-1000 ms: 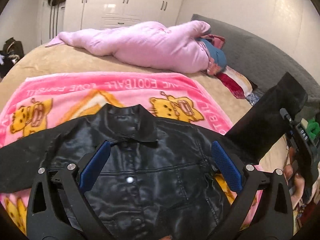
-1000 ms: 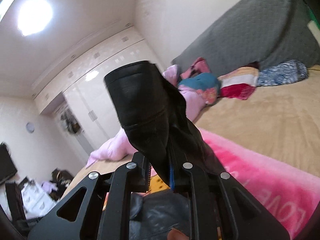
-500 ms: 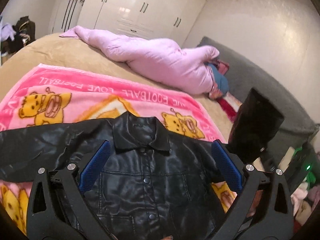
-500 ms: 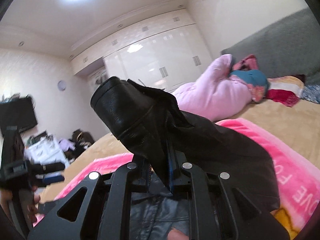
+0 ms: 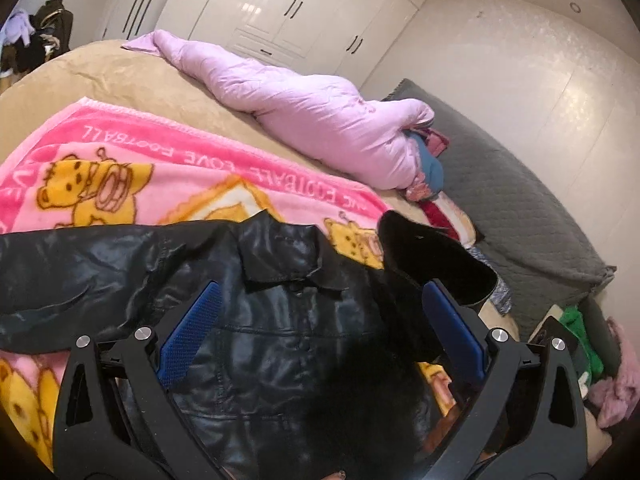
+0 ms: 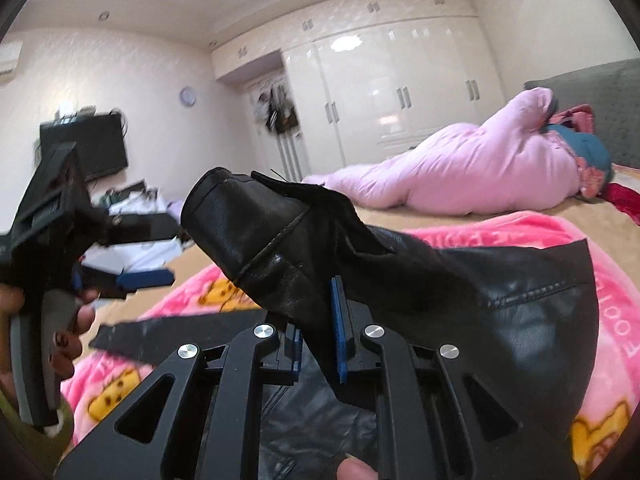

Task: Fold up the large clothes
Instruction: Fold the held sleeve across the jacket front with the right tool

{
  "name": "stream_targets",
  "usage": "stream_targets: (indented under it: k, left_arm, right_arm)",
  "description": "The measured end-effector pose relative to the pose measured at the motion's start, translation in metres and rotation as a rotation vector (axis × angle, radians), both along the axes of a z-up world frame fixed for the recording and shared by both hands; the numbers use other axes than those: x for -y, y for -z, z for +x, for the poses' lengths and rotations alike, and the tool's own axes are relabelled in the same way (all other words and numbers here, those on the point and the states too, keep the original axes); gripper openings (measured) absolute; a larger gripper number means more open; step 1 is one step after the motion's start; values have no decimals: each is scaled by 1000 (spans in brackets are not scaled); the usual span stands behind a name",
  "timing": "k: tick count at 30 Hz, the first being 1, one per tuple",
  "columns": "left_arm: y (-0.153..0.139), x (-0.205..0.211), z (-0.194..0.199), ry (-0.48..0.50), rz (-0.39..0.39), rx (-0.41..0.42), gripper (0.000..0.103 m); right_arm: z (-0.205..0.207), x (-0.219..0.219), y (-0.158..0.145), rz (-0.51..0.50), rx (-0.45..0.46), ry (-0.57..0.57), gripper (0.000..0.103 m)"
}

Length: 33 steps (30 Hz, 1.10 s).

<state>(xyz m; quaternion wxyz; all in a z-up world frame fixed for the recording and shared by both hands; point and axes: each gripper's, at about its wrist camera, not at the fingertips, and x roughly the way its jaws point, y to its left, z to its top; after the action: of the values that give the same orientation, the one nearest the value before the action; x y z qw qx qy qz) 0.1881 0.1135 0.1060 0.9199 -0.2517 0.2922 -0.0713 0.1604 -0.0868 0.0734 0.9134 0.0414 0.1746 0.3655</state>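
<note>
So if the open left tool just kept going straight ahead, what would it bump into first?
Most likely the shiny black leather jacket: its buttoned front lies right between and ahead of the left tool, whose jaws stand open and empty. Past its collar comes the pink cartoon blanket. Depth is hard to judge here.

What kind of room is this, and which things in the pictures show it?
Most likely a bedroom in a home. A wide bed with a tan cover fills the view, a grey padded headboard stands at its end, and tall glossy white wardrobes line the wall. A pink duvet lies bundled on the bed.
</note>
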Motion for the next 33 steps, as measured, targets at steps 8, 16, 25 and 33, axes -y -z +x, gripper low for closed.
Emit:
stream_targets:
  k: [8,16,25,33]
  left_arm:
    - [27,-23,-5,-3,-59,-42,95]
    - [55,-42,-11,-27,-86,-109,95]
    - [103,-41,-18,-20,-62,-261,95]
    - [159,-18,-11,-2,7,-435,95]
  right_arm:
    - [-14,-45,33,-130,-47,-87,12]
    - [-12,-71,71,-293,-231,-222,60]
    - [-9,-49,57,-234,-315,-317,97]
    - [66,41,46,-111,-389,48,98]
